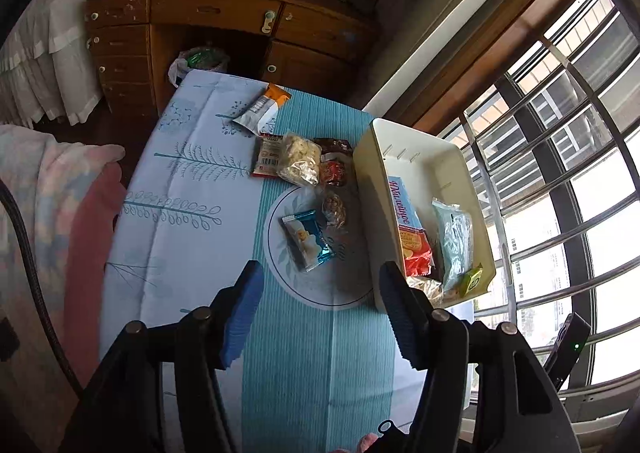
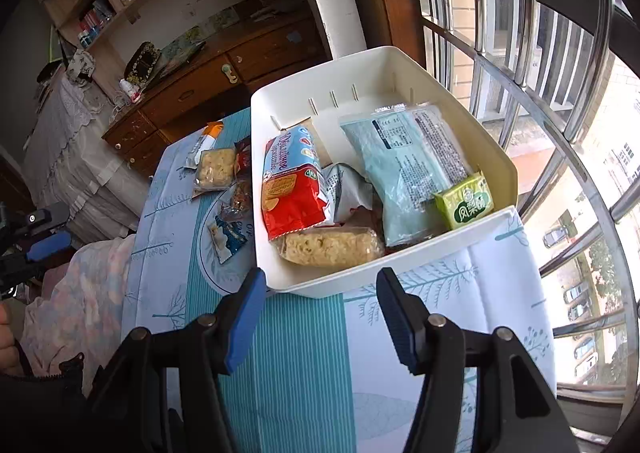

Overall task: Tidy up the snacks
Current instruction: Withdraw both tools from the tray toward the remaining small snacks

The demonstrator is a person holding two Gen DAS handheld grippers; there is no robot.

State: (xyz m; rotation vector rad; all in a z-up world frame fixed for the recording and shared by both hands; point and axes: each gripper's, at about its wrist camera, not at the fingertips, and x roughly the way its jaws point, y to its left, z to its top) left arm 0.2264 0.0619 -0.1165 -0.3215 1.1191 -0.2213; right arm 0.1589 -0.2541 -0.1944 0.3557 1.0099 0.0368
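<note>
Left hand-held gripper point(image 1: 320, 285): released, nothing between the blue pads. In the left wrist view it sits at lower centre, above the bench point(image 1: 192, 189). The teal snack packet point(image 1: 307, 241) lies just above the gap between the fingers, apart from both. Further packets, among them a clear bag of pale pieces point(image 1: 299, 160), lie at frame centre. The white bin point(image 1: 416, 151) stands right of centre, its near corner just behind the right finger.

Right hand-held gripper point(image 2: 321, 285): released, holding nothing. In the right wrist view the white bin fills the centre, its near rim just above the fingertips. Inside lie a red-and-blue cracker pack point(image 2: 294, 189), a pale blue pouch point(image 2: 404, 169), a green packet point(image 2: 466, 201) and a noodle block point(image 2: 332, 247).
</note>
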